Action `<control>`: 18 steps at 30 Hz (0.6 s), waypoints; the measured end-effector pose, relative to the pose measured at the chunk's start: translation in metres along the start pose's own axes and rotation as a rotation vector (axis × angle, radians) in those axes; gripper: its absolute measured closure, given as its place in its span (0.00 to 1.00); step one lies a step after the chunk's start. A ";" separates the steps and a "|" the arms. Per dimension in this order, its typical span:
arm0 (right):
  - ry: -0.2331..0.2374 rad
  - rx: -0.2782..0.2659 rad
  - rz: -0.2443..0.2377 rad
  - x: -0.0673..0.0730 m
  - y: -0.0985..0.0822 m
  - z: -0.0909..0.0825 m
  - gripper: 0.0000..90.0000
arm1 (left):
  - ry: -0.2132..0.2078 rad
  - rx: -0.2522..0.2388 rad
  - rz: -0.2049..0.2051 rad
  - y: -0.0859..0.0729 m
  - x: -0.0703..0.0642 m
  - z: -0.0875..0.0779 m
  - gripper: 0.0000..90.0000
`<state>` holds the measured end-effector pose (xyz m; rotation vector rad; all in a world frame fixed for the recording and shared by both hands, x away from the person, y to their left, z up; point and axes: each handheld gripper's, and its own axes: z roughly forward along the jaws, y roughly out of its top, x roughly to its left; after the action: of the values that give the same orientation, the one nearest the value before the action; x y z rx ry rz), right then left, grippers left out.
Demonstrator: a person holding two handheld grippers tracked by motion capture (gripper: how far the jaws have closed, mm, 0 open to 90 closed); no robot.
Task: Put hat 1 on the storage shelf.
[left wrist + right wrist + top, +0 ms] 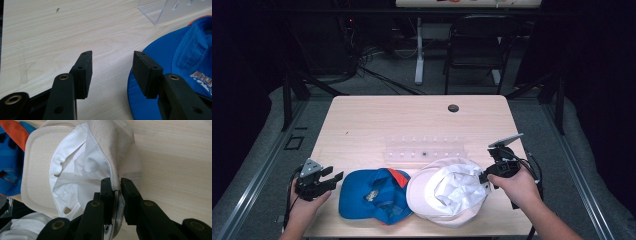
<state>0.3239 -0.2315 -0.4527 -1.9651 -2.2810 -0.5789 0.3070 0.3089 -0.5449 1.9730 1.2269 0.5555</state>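
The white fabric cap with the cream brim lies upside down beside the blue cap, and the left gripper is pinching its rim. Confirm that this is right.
Wrong gripper. The right gripper is the one pinching the rim of the white fabric cap with the cream brim, as the right gripper view shows. The left gripper stands open over the table, at the edge of the blue fabric cap. The rest holds.

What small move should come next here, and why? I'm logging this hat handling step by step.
Probably lift the white hat a little higher. The right tongs are shut on its rim, while most of it lies on the table against the blue cap. The left tongs stand open beside that cap, holding nothing.
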 end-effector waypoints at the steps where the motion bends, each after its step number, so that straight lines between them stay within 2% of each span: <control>1: 0.001 0.000 0.003 0.001 0.001 -0.001 0.89 | 0.001 0.001 0.001 0.000 0.000 0.000 0.56; 4: 0.008 0.030 -0.004 0.004 0.004 -0.004 0.90 | 0.000 -0.001 -0.004 0.000 0.000 0.000 0.56; 5: 0.004 0.014 0.016 0.007 0.004 -0.003 0.90 | 0.000 -0.001 -0.004 0.000 0.000 0.000 0.56; 6: 0.001 0.036 0.000 0.007 0.005 -0.005 0.90 | 0.000 -0.001 -0.004 0.000 0.000 0.000 0.56; 9: -0.005 0.034 -0.001 0.010 0.007 -0.007 0.90 | -0.001 -0.002 -0.005 0.000 0.000 0.000 0.56; 10: -0.006 0.036 0.013 0.012 0.008 -0.011 0.90 | 0.000 0.000 -0.003 0.000 0.001 0.000 0.57; 13: 0.007 0.019 0.034 0.017 0.010 -0.017 0.90 | 0.000 0.000 -0.003 0.000 0.001 0.000 0.56; 18: 0.036 0.031 0.032 0.023 0.016 -0.028 0.90 | 0.000 0.000 -0.004 0.000 0.001 0.000 0.56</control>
<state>0.3299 -0.2177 -0.4165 -1.9570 -2.2192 -0.5682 0.3071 0.3095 -0.5448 1.9701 1.2299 0.5539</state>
